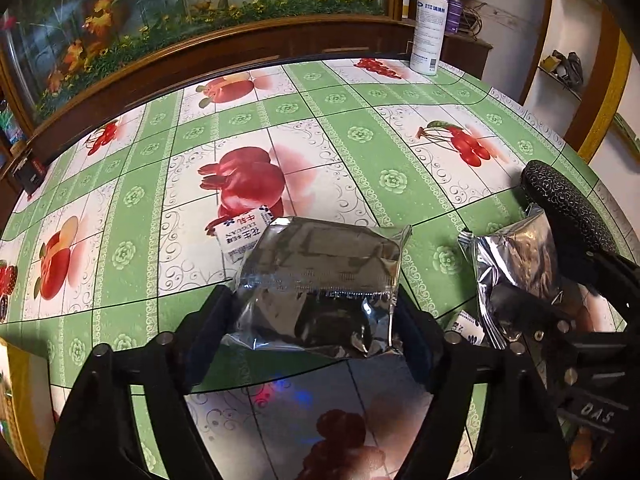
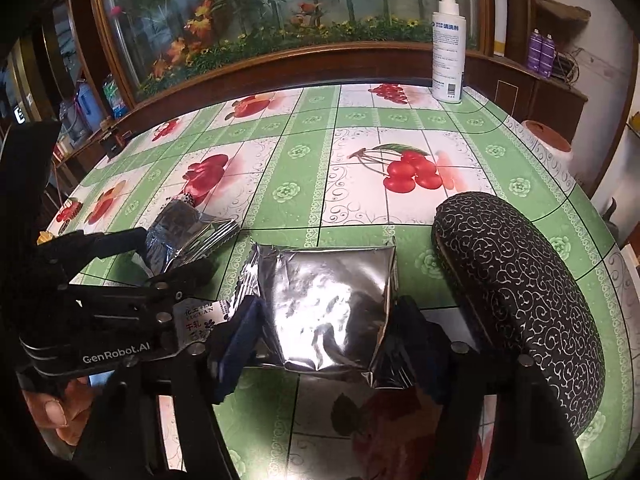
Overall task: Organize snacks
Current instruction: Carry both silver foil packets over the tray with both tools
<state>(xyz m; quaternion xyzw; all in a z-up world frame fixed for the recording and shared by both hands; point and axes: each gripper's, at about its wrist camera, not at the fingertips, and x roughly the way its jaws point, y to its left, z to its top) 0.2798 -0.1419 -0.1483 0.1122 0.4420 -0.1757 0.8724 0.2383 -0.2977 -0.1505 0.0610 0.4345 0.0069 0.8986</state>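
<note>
While a green fruit-print cloth covered the worktop (image 1: 360,152), a painted glass panel (image 2: 280,0) of flowers and bamboo stood along its far edge. On the right side of the worktop lay a black case (image 2: 516,280) with a silver scroll pattern, long and rounded, just right of the right-hand pouch. A white spray bottle (image 2: 449,48) stood upright at the far right corner, well apart from the snacks.

Both grippers pointed down at the near part of the worktop, side by side. The left gripper (image 1: 316,316) had a silver pouch (image 1: 324,280) between its fingers; the pads pressed on the pouch's two sides, so it was gripped. From the right wrist view the far end of this pouch looked raised off the cloth, but whether its near end touched the cloth could not be told. The right gripper (image 2: 328,320) gripped a second silver pouch (image 2: 332,304) likewise, its fingers pinching the crimped edges left and right.

Smallest were two white candy packets with printed characters. One packet (image 1: 240,236) lay on the cloth just beyond the left pouch's far left corner, partly hidden by it. The other packet (image 2: 200,316) lay between the two grippers, mostly covered by the left gripper's frame. A thumb (image 2: 54,410) showed at the near left edge of the right wrist view.
</note>
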